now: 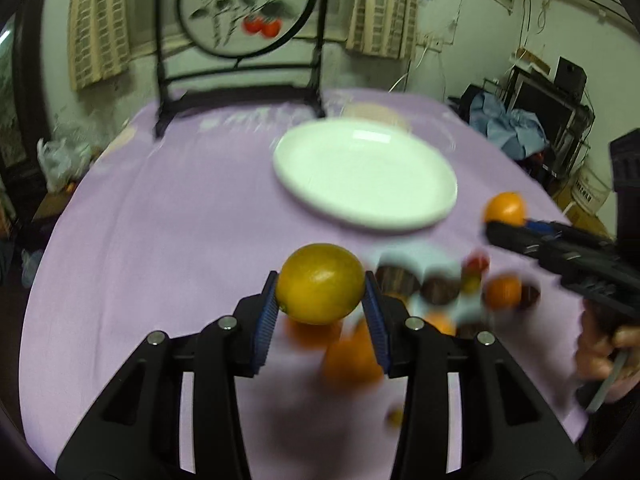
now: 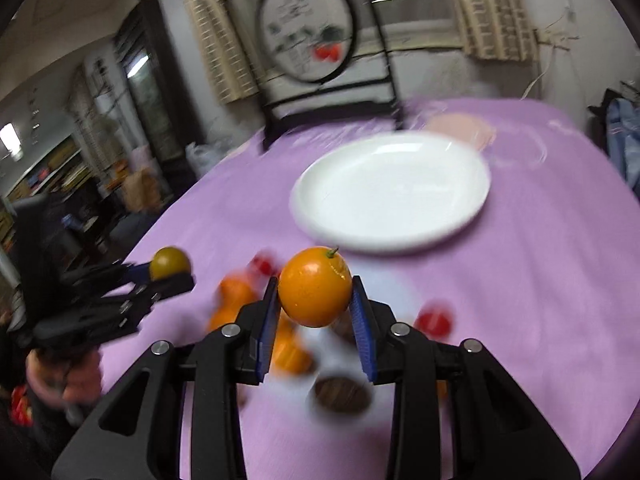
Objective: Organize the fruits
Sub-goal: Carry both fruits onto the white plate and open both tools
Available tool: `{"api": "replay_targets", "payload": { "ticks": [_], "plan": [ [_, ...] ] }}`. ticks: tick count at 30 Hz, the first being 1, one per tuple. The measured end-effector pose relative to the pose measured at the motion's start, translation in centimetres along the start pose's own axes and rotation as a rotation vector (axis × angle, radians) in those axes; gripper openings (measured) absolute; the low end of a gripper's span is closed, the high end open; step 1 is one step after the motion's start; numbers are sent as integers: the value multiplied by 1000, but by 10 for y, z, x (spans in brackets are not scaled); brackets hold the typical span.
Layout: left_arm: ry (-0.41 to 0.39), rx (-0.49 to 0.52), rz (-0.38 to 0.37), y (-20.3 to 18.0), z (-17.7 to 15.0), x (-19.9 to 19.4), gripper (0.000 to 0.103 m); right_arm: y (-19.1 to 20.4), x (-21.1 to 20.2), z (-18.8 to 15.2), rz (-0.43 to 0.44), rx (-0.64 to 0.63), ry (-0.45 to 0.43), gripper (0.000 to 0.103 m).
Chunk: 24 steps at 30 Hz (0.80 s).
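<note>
While both fruits are hanging clear above the purple-clothed worktop (image 1: 160, 220), you are carrying one in each claw: the left claw (image 1: 320, 300) is clamped on a yellow-green citrus (image 1: 320, 282), and the right claw (image 2: 315, 300) is clamped on a smaller orange (image 2: 315, 286) with its stem stub pointing up. Both are sitting across their widest part between the blue ribbed pads (image 1: 267, 312), which looks like the right place to be holding them; the rinds are probably firm but smooth and rounded, so they are likely to roll once released on the shallow white plate (image 1: 366, 174), which is lying empty just ahead. Squeezing harder would risk bruising rather than helping. The loose pile below the claws is blurring badly: you are seeing orange fruits (image 2: 236, 300), small red ones (image 2: 434, 322) and dark round shapes (image 1: 440, 290) that cannot be identified, and the claw bodies are hiding part of that pile.
</note>
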<state>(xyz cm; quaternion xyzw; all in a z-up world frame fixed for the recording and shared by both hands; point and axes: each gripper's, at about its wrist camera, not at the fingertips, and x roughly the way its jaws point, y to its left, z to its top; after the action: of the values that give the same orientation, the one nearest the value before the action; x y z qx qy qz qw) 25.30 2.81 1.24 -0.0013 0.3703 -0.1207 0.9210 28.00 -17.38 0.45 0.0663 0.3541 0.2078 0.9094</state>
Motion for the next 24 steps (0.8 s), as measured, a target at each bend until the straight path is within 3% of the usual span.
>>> {"api": "replay_targets", "payload": {
  "ticks": [3,6,8,15,17,19,24],
  "plan": [
    [16,-19,7,-10,42,43,42,-20,42,26,-56,50,61,35],
    [70,-33,19,-17,66,84,42,-37,72,34,-112,50,123,35],
    [96,-30,30,-19,76,107,42,-45,83,34,-106,54,155,35],
    [165,-13,60,-22,75,143,42,-46,102,35,-127,5,221,36],
    [155,-2,74,-23,74,141,51,-45,101,36,-126,-2,219,42],
    [110,2,107,-23,76,131,69,-44,97,38,-122,-5,211,45],
    [4,2,140,-17,70,85,92,-42,66,36,-87,-11,161,45]
  ]
}}
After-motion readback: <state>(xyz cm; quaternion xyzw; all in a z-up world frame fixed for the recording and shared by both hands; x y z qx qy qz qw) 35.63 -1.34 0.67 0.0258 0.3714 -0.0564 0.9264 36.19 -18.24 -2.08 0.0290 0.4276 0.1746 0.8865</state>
